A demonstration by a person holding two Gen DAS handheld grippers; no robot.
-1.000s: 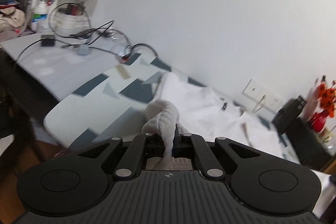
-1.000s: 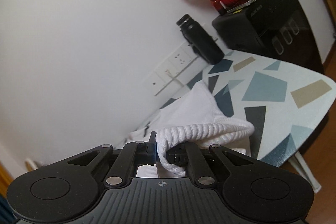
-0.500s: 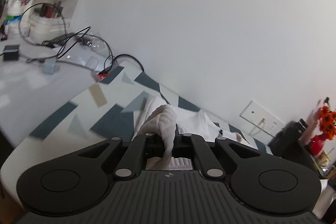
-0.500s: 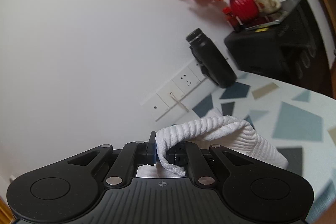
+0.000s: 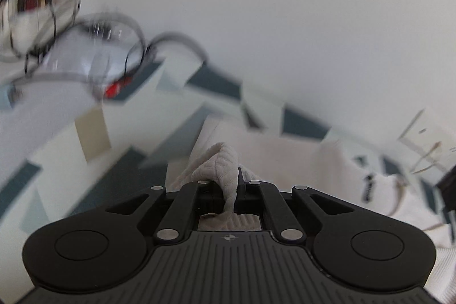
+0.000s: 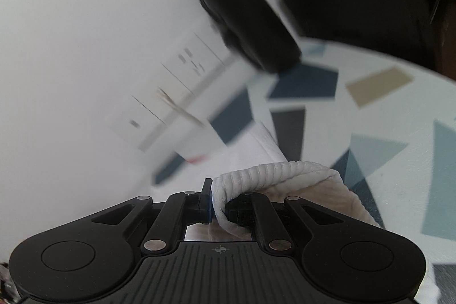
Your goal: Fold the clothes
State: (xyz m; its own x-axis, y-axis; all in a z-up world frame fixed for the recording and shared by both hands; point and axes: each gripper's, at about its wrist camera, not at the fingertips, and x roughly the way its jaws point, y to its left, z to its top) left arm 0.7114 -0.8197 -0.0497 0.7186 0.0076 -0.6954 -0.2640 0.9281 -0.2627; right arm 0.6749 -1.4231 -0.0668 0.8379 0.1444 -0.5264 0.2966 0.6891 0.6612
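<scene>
A white ribbed knit garment lies spread on a geometric-patterned tabletop along the wall, two of its ribbed edges bunched and lifted above the rest of the cloth.

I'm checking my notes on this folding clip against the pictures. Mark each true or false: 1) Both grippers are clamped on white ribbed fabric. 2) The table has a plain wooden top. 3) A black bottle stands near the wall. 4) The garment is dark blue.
1) True: the left gripper and the right gripper each pinch the white garment.
2) False: the table has a pale top with blue, grey and tan shapes.
3) True: the black bottle is by the wall.
4) False: it is white.
</scene>
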